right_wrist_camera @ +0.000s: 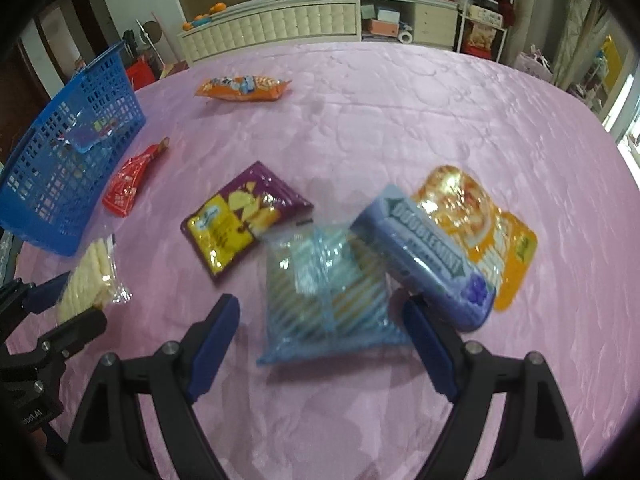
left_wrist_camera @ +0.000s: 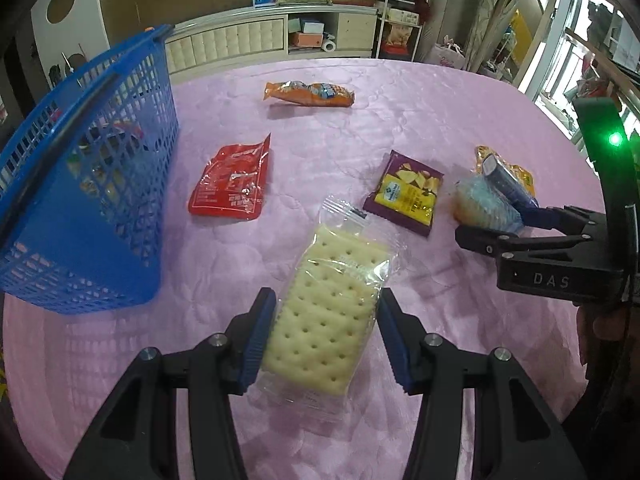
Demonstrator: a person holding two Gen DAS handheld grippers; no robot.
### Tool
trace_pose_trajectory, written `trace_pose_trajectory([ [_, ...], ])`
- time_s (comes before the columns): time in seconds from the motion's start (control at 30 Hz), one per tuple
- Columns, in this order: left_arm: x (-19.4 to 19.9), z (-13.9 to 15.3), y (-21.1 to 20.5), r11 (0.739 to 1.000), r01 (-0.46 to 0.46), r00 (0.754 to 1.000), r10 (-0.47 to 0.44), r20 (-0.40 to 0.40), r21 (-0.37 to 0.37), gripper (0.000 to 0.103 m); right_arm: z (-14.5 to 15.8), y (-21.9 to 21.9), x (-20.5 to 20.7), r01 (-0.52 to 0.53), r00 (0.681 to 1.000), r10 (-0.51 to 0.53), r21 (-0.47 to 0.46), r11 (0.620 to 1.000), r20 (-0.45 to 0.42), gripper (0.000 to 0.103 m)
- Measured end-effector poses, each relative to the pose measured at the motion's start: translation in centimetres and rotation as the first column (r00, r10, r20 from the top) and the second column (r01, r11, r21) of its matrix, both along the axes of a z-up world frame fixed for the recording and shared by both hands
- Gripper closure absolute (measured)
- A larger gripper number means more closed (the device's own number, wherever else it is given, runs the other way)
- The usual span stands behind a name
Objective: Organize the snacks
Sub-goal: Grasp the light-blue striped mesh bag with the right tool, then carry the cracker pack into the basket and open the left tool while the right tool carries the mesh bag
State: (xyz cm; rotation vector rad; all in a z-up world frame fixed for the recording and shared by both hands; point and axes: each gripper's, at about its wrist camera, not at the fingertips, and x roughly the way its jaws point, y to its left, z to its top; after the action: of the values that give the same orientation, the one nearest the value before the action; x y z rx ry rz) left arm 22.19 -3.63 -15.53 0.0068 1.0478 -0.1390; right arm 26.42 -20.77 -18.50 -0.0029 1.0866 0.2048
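Left gripper (left_wrist_camera: pixel 326 334) clamps a cracker pack (left_wrist_camera: pixel 324 312) beside the blue basket (left_wrist_camera: pixel 80 184); right gripper (right_wrist_camera: pixel 320 344) spread wide around a blue-striped packet (right_wrist_camera: pixel 328 292)

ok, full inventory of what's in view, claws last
basket: 1, blue, table's left edge, packets inside
orange packet: 1, far middle
red packet: 1, beside basket
purple-yellow chip packet: 1, centre
striped packet: 1, light blue, between right claw's open fingers
Doublemint pack: 1, blue, lying on yellow-orange pouch
cracker pack: 1, clear wrap, pale crackers
tablecloth: 1, pink
left claw: shut on cracker pack
right claw: open
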Motion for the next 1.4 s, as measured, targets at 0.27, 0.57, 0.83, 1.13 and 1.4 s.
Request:
trace_pose_trajectory([
  [0.27,-0.8,0.2,0.0,1.000,-0.005,1.000,0.005,-0.008,-0.012,0.054,0.4,0.5,-0.1,-0.035,0.999,0.036,-0.028,0.999,0.028,0.045],
  [0.57,-3.7,4.2,0.4,1.000,-0.017,0.997,0.017,0.072,-0.002,0.054,3.1,1.0,-4.9,-0.039,0.997,0.037,0.043,0.998,0.062,0.045],
  [0.83,-6.4,8.0,1.6,0.999,-0.044,0.987,0.046,0.154,-0.018,0.054,7.0,2.2,-8.3,-0.082,0.988,0.070,0.084,0.993,0.139,0.045],
  [1.13,-8.0,12.1,3.6,0.998,-0.051,0.968,0.055,0.246,-0.026,0.054,11.7,5.1,-9.2,-0.172,0.963,0.141,0.120,0.978,0.230,0.045],
  [1.4,-7.1,14.9,7.6,0.997,-0.075,0.954,0.080,0.291,-0.028,0.054,14.9,8.2,-7.9,-0.226,0.943,0.177,0.149,0.963,0.283,0.045],
])
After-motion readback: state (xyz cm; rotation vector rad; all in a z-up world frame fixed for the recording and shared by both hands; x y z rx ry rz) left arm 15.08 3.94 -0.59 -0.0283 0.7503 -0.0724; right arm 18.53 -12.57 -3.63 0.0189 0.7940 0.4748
